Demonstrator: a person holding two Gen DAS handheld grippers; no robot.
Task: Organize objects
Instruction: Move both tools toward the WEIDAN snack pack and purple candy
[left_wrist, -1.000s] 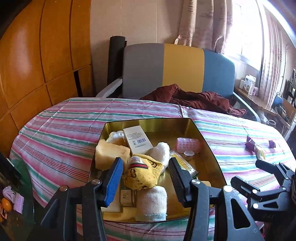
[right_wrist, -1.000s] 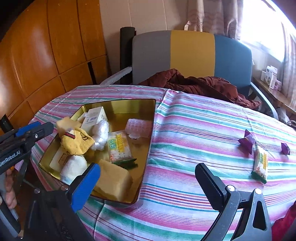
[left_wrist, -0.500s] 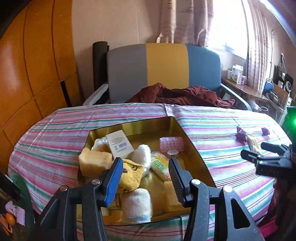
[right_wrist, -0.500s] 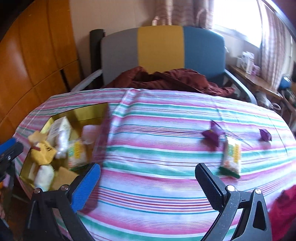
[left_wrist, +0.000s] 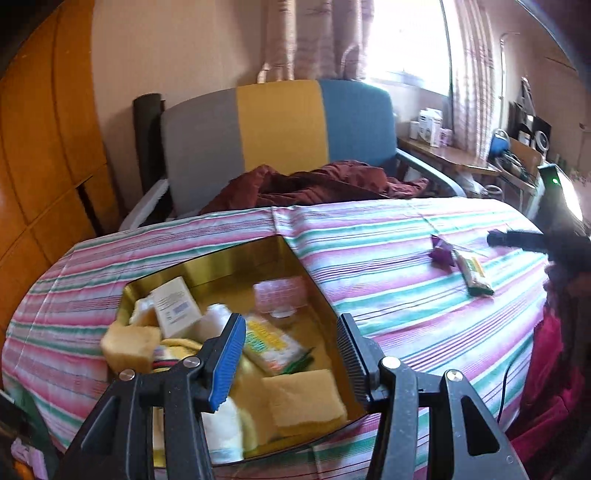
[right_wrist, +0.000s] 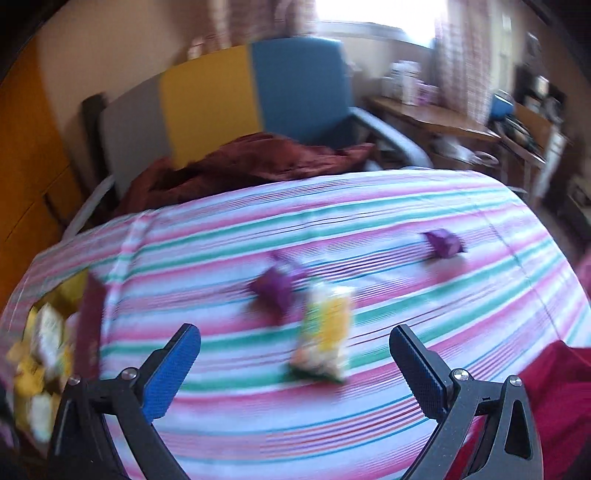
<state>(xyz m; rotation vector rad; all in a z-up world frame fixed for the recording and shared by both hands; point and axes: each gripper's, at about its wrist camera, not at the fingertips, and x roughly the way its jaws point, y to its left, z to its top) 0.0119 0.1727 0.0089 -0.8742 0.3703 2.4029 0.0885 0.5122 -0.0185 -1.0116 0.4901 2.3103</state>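
Observation:
A gold tin tray (left_wrist: 236, 263) on the striped tablecloth holds a white box (left_wrist: 176, 307), yellow sponges (left_wrist: 303, 399), a snack packet (left_wrist: 271, 344), a pink case (left_wrist: 281, 295) and white rolls. My left gripper (left_wrist: 290, 354) is open and empty above the tray's near side. My right gripper (right_wrist: 295, 363) is open and empty, just short of a yellow-green snack packet (right_wrist: 325, 332) on the cloth. A purple wrapper (right_wrist: 275, 286) lies beside the packet, another (right_wrist: 443, 243) farther right. The right wrist view is blurred.
A grey, yellow and blue chair (left_wrist: 280, 125) with a dark red garment (left_wrist: 317, 184) stands behind the table. A wooden desk with clutter (left_wrist: 461, 155) is at the right. The tray's edge (right_wrist: 83, 295) shows at the left of the right wrist view.
My right gripper has swung right, from the tray toward the snack packet and purple wrappers. My left gripper has drifted right over the tray. Both stayed open.

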